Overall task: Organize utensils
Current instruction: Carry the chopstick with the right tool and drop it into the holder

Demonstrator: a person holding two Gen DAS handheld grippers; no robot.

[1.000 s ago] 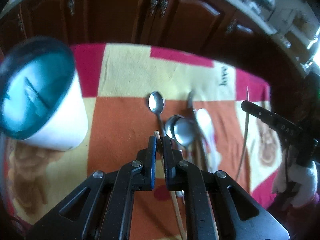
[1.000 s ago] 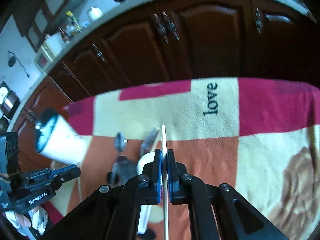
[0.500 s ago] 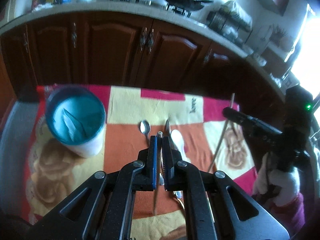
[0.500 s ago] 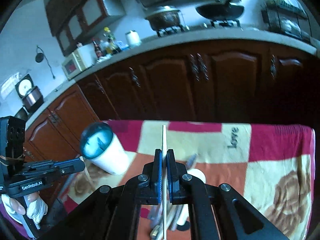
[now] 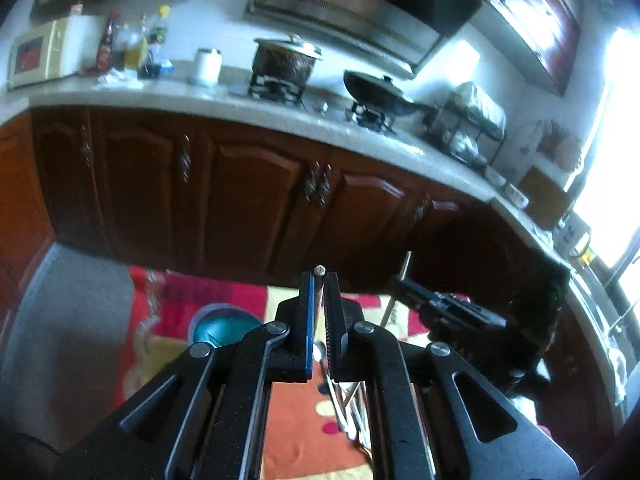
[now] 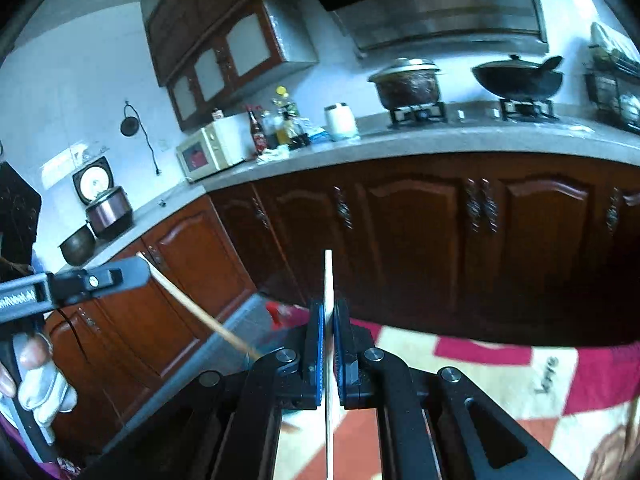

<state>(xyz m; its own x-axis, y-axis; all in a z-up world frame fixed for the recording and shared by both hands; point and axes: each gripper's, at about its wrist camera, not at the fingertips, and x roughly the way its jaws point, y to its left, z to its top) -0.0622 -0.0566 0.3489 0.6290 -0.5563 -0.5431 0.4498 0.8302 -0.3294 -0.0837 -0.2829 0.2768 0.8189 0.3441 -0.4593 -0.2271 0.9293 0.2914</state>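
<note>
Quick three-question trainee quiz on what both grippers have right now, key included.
1. True or false: the left gripper is shut on a chopstick.
2. What does the right gripper hold? A) spoon B) chopstick C) nothing
3. Fill in: the teal-lined cup stands on the patterned ____.

Key: 1 true; 2 B; 3 cloth.

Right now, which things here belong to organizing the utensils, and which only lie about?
Job: chopstick in left gripper; chopstick in right gripper; teal cup; cutlery pile.
Lying about: microwave, pot, wok, bottles.
</note>
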